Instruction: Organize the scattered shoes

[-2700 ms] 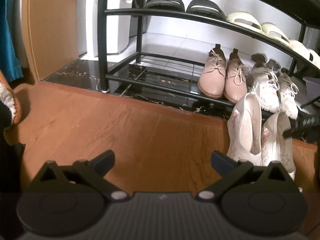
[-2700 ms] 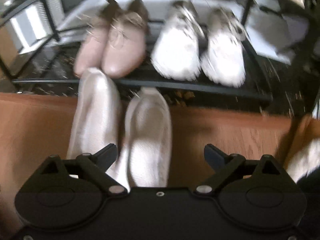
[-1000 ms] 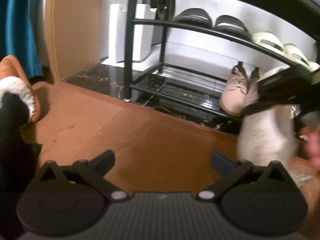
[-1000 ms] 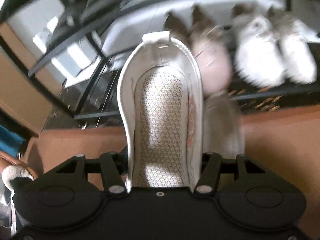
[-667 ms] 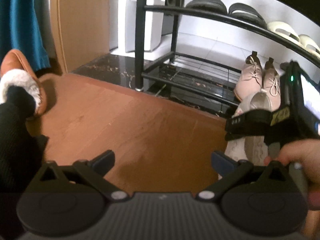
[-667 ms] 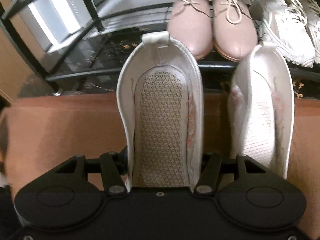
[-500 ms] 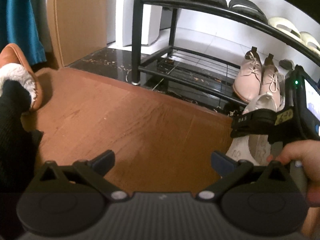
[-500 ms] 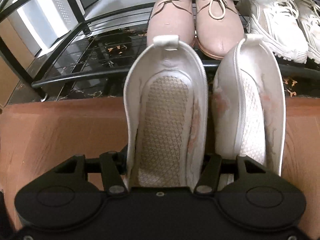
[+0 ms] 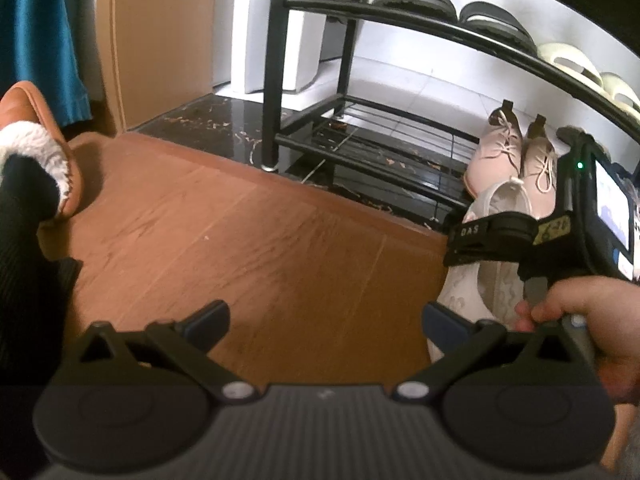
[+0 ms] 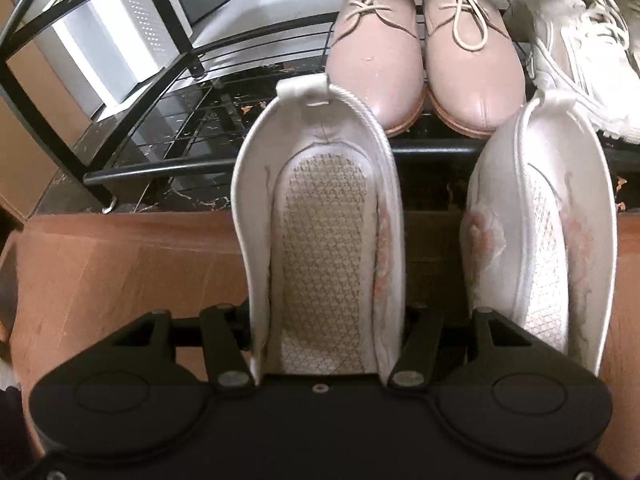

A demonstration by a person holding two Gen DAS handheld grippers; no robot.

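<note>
My right gripper (image 10: 326, 332) is shut on a white slip-on shoe (image 10: 320, 216), its heel pointing toward the black shoe rack (image 10: 160, 168). Its matching white shoe (image 10: 540, 224) lies on the wooden floor just to the right. In the left wrist view the right gripper (image 9: 516, 236) and the held white shoe (image 9: 492, 216) show at the right, in front of the rack (image 9: 360, 152). My left gripper (image 9: 324, 322) is open and empty above the wooden floor.
Pink lace-up shoes (image 10: 424, 48) and white sneakers (image 10: 576, 40) stand on the rack's bottom shelf. Dark slippers (image 9: 452, 8) and cream slippers (image 9: 576, 64) sit on the shelf above. An orange fleece-lined slipper (image 9: 36, 140) is at far left. A white box (image 9: 276, 40) stands behind the rack.
My right gripper closed on the left white shoe and lifted it, then lowered it beside its mate in front of the rack. My left gripper stayed open and turned slightly.
</note>
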